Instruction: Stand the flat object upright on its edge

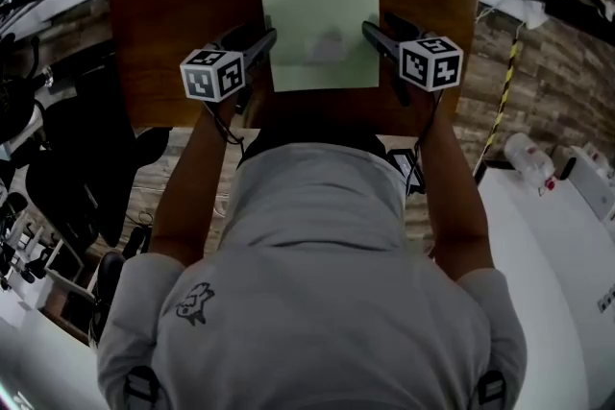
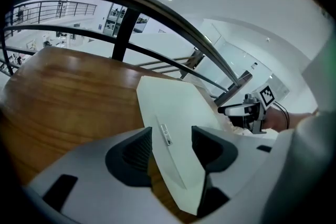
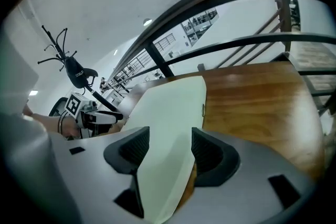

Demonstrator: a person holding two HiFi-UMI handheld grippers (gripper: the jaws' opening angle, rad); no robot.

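Observation:
A pale green flat board [image 1: 322, 10] lies on the brown wooden table [image 1: 173, 5]. My left gripper [image 1: 267, 36] is at the board's near left edge and my right gripper [image 1: 370, 29] at its near right edge. In the left gripper view the board [image 2: 173, 107] runs between the jaws of the left gripper [image 2: 171, 147], which stand apart with the pads off it. In the right gripper view the board [image 3: 168, 113] likewise lies between the jaws of the right gripper [image 3: 167, 147], pads clear of it. Each view shows the other gripper across the board.
The table's near edge is right in front of the person's body. A black office chair [image 1: 86, 168] stands at the left. A white table [image 1: 557, 245] with a bottle [image 1: 528, 158] is at the right, beside yellow-black tape [image 1: 504, 101]. Railings curve beyond the table.

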